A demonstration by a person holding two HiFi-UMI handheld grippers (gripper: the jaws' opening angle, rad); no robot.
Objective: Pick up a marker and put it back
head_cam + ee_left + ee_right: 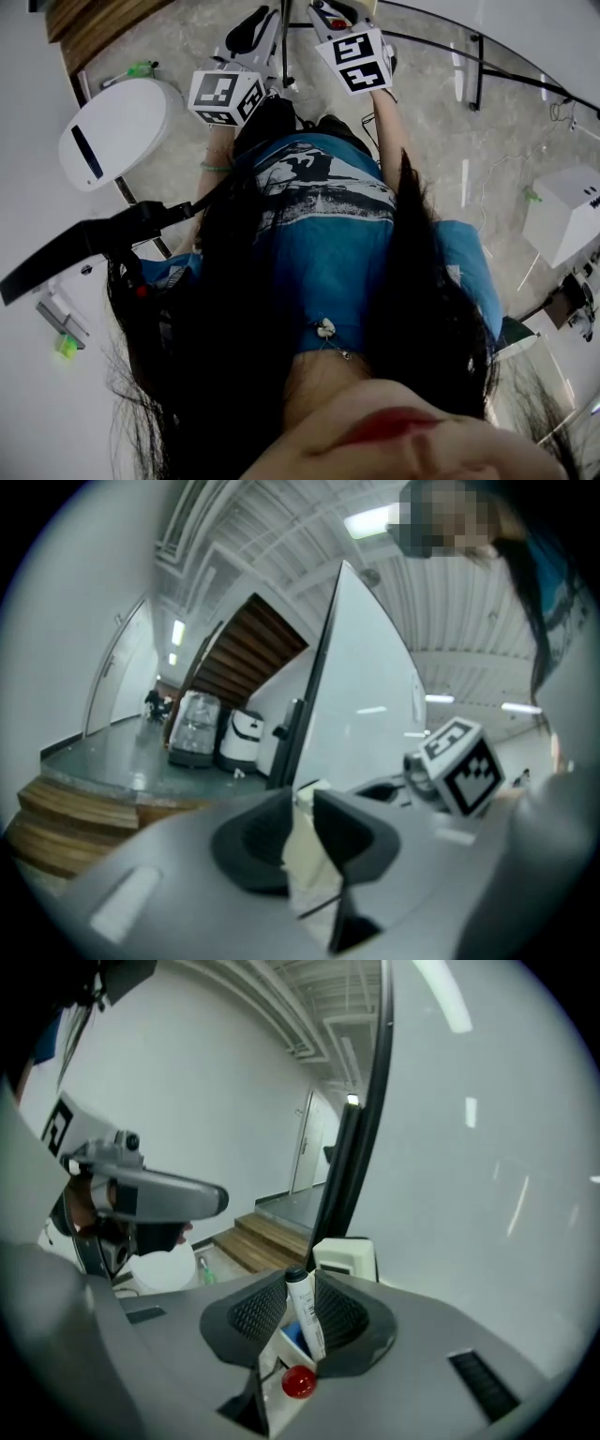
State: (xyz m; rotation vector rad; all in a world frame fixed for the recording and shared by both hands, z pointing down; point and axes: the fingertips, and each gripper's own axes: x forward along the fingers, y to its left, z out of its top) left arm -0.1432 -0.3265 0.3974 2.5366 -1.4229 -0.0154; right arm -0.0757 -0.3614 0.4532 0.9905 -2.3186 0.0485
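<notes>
1. Head view: grey stone floor (422,103), wooden steps (89,28); a blue shirt (328,253) and dark hair (234,319) block my sight.
2. Left gripper view: left tongs (302,799) slightly apart, gripping nothing; a white board (366,714) ahead.
3. Right gripper view: right tongs (300,1288) closed on the white marker (306,1326), before the board's black post (361,1147).

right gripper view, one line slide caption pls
White marker with a black cap clamped between the right gripper's jaws, beside a glossy white panel.
</notes>
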